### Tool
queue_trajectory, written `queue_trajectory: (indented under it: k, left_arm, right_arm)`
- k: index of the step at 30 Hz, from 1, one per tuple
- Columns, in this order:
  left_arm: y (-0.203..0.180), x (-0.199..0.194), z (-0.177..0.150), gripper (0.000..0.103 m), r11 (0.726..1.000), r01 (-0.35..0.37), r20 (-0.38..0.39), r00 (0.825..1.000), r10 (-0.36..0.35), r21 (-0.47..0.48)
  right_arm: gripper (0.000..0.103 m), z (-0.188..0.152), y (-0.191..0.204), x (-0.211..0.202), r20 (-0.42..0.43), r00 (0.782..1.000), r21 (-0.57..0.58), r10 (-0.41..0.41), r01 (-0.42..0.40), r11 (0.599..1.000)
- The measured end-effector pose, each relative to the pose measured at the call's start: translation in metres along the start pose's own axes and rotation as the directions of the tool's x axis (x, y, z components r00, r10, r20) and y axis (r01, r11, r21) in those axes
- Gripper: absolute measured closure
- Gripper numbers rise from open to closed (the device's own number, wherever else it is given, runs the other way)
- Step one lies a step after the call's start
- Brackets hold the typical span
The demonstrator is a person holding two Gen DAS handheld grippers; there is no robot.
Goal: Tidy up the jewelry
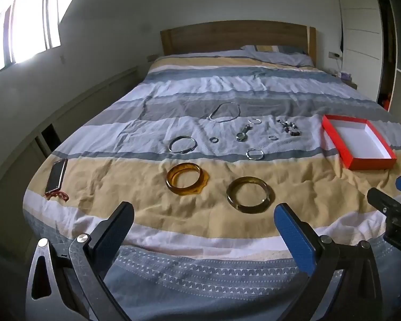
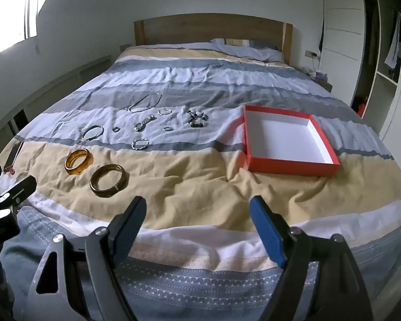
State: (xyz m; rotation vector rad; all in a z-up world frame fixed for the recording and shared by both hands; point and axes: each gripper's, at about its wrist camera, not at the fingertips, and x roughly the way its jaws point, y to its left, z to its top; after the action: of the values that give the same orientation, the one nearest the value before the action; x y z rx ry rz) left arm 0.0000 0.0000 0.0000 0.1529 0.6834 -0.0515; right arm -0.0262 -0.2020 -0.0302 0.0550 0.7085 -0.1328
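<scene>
Jewelry lies spread on a striped bedspread. An amber bangle [image 1: 185, 178] [image 2: 78, 161] and a darker olive bangle [image 1: 250, 194] [image 2: 109, 180] lie nearest. Behind them are a silver bracelet [image 1: 182, 145] [image 2: 92, 132], a twisted silver ring bracelet [image 1: 254, 154] [image 2: 140, 144], a chain necklace [image 1: 224, 112] [image 2: 144, 103], a beaded bracelet [image 1: 290, 127] [image 2: 198, 119] and several small rings. An empty red box [image 1: 361, 160] [image 2: 288, 169], white inside, sits to the right. My left gripper [image 1: 204, 220] is open above the bed's foot, short of the bangles. My right gripper [image 2: 197, 218] is open too, holding nothing.
A phone [image 1: 56, 174] [image 2: 13, 154] with a red strap lies at the bed's left edge. A wooden headboard [image 1: 235, 36] and a pillow [image 1: 278, 54] stand at the far end. A window is on the left wall, wardrobes on the right.
</scene>
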Motion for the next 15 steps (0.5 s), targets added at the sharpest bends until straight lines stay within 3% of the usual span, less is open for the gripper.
queue_trajectory:
  k: [15]
  left_arm:
    - [-0.008,0.004,-0.001,0.001,1.0,-0.004,-0.009,1.0,0.005,0.011]
  right_arm:
    - [0.024,-0.003,-0.003,0.002,0.006,1.0,0.008,0.008,-0.008,1.0]
